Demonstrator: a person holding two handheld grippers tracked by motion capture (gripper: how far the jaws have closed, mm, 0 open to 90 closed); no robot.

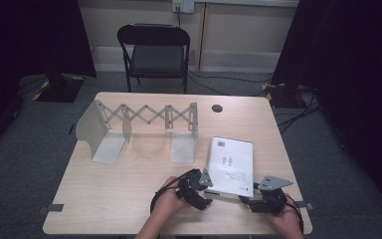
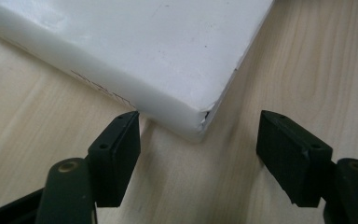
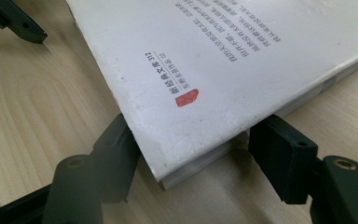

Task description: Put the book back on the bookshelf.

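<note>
A white paperback book [image 1: 231, 167] lies flat on the wooden table [image 1: 129, 184], at about 4 o'clock from the table's middle, its near short edge toward the person.

The left gripper [image 1: 203, 195] sits at the book's near left corner, about 7 o'clock from the book's centre. In the left gripper view its two black pads [image 2: 116, 154] stand spread, with the dented corner of the book [image 2: 168, 56] just ahead of the gap; the left pad looks to be right at the spine edge, though contact is hard to judge, and the right pad stands clear over bare wood. Nothing is pinched.

The right gripper [image 1: 248, 200] is at the book's near right corner, about 5 o'clock from its centre. In the right gripper view the corner of the book [image 3: 205, 60] reaches in between the spread pads [image 3: 282, 156]: the left pad is partly hidden under the cover's overhang, the right pad lies just beside the page block. Whether either presses is unclear; the jaws appear open around the corner. Small print and a red stamp mark [image 3: 187, 97] show on the cover, too small to read.

Both hands [image 1: 166, 204] are cut off by the bottom edge of the high view.

At the table's far left, around 10 o'clock, an expanding metal book rack [image 1: 139, 127] stands upright. A dark folding chair [image 1: 154, 50] stands beyond the table at 12 o'clock.
</note>
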